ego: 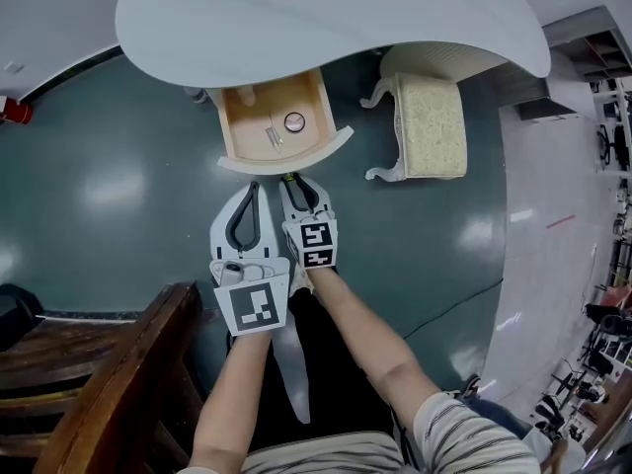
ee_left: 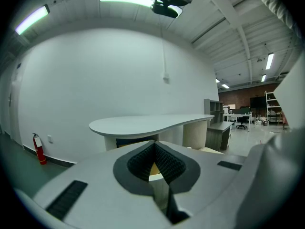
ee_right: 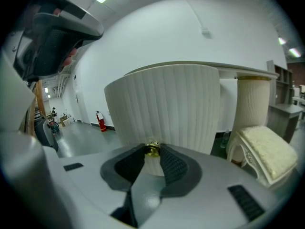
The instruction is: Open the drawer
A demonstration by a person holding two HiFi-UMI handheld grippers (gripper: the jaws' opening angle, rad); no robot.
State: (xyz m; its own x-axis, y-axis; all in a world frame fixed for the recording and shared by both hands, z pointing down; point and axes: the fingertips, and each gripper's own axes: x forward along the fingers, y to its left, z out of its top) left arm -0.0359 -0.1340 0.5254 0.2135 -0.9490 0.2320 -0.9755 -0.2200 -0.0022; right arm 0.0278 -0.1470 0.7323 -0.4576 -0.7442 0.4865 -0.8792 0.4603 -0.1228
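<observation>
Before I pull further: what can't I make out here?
Head view: round item and small silvery piece in the drawer, too small to identify; drawer's back hidden under the desktop.
Right gripper view: knob mostly covered by the right gripper.
Left gripper view: left gripper body blocks most of the drawer.

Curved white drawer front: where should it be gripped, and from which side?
Grip the small brass knob at the middle of the ribbed white drawer front, coming straight at its face. It is the only projecting part; the right tongs are shut on it.
</observation>
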